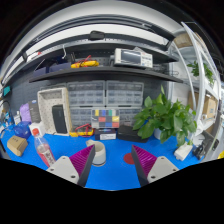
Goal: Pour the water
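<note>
Currently the gripper (111,166) jaws stand released, nothing between them. Just ahead, slightly left, a small cup (97,153), apparently metal, rests on the blue counter (120,172). Farther left stands a water bottle (43,148).

Beyond me I see a plant (166,116) on the blue table (115,166), drawer bins (103,101) behind, coloured blocks (104,122) before them, and a microwave (133,58) on the shelf (100,70).

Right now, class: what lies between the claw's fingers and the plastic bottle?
In the gripper view, only bare blue table separates the open claw from the bottle; the cup stands beside.
</note>
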Demonstrator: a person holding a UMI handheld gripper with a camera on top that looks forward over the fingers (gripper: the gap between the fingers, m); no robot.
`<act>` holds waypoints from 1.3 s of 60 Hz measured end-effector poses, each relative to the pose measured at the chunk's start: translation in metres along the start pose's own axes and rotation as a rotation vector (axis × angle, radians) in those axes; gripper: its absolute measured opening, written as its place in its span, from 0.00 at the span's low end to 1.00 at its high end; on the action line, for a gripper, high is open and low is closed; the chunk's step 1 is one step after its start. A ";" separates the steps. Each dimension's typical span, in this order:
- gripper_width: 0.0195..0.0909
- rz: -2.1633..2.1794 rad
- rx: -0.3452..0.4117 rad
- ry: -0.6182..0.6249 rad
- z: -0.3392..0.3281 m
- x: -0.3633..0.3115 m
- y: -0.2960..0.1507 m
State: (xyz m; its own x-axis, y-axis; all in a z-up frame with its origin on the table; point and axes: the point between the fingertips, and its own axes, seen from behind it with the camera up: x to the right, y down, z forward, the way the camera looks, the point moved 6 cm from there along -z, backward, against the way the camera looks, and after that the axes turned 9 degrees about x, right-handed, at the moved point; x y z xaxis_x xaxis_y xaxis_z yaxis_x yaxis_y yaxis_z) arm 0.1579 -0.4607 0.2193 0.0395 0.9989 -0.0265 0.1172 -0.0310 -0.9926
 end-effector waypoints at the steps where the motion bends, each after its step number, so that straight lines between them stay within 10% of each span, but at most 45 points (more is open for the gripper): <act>1: 0.76 0.000 0.002 -0.010 -0.001 -0.004 0.003; 27: 0.76 -0.007 -0.106 -0.280 -0.028 -0.203 0.102; 54: 0.77 -0.056 -0.049 -0.270 0.068 -0.283 0.114; 78: 0.42 -0.039 0.054 -0.294 0.106 -0.282 0.122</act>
State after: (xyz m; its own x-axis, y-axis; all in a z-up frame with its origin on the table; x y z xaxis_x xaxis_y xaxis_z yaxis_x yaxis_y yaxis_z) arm 0.0555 -0.7423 0.0929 -0.2535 0.9672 -0.0132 0.0600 0.0021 -0.9982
